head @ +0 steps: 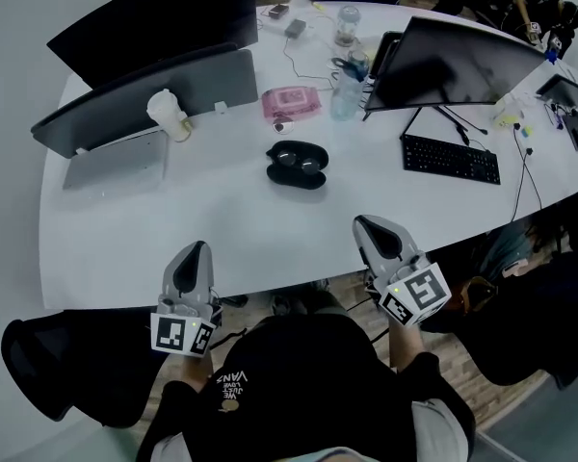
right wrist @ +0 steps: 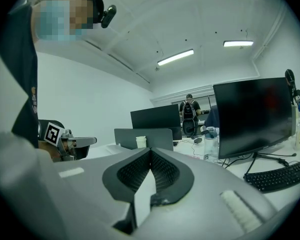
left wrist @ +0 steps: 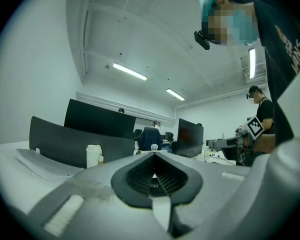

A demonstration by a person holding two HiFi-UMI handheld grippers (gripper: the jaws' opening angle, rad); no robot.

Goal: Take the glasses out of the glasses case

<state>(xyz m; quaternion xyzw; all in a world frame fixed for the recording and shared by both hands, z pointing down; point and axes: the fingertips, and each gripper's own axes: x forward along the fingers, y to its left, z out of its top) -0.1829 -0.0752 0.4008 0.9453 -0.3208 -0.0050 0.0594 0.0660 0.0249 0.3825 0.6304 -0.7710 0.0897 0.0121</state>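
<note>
Head view: white table (head: 222, 219), curved near edge. Black glasses case (head: 297, 165) at the table's middle, lying open, glasses (head: 297, 157) resting inside it. Behind the case, a pink box (head: 291, 102) and a clear bottle (head: 345, 92); to its left, a laptop (head: 116, 162) with a white cup (head: 169, 115) beside it; to its right, a monitor (head: 453, 65) and a black keyboard (head: 450, 158). Left gripper (head: 198, 250) and right gripper (head: 366, 227) held over the near edge, one to each side of the person, both well apart from the case

Left gripper view: jaws pressed together at the tips (left wrist: 154, 154), nothing between them; the cup (left wrist: 93, 155) beyond

Right gripper view: jaws likewise closed tip to tip (right wrist: 149, 151), holding nothing; monitor (right wrist: 252, 116) and keyboard (right wrist: 282, 175) to the right
</note>
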